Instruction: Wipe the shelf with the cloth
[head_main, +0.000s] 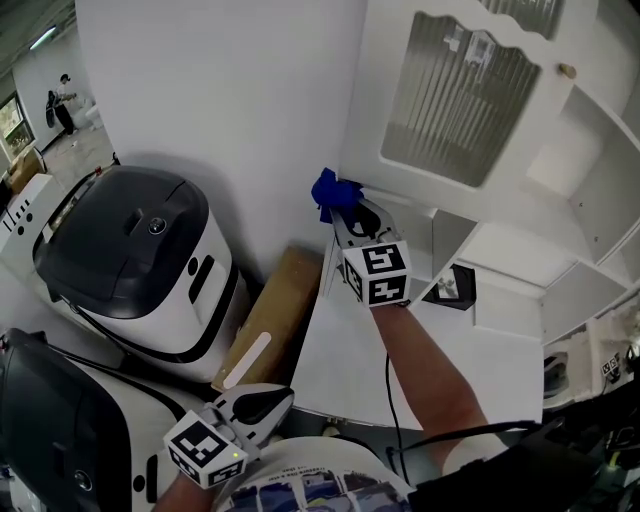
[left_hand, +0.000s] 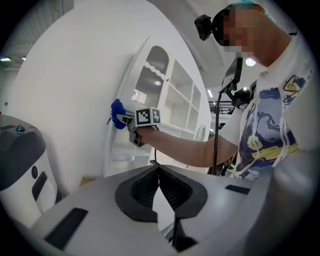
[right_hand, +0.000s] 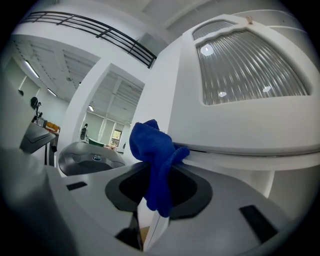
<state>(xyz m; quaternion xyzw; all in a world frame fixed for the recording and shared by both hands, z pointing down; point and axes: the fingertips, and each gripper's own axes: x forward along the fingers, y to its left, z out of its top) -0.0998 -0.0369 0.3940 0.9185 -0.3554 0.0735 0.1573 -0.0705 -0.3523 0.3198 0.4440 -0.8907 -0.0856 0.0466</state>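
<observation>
Blue cloth (right_hand: 152, 160) pinched tight in the right claw (right_hand: 156, 197), its bunched end up against the white shelf (right_hand: 240, 150) ledge under the ribbed door (right_hand: 250, 65) — fabric leading, likely so only cloth rubs. Left claw (left_hand: 159, 176) closed on nothing, held low, out of the way.

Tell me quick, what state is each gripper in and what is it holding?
Left gripper: closed, nothing between the jaws.
Right gripper: closed on the blue cloth.
</observation>
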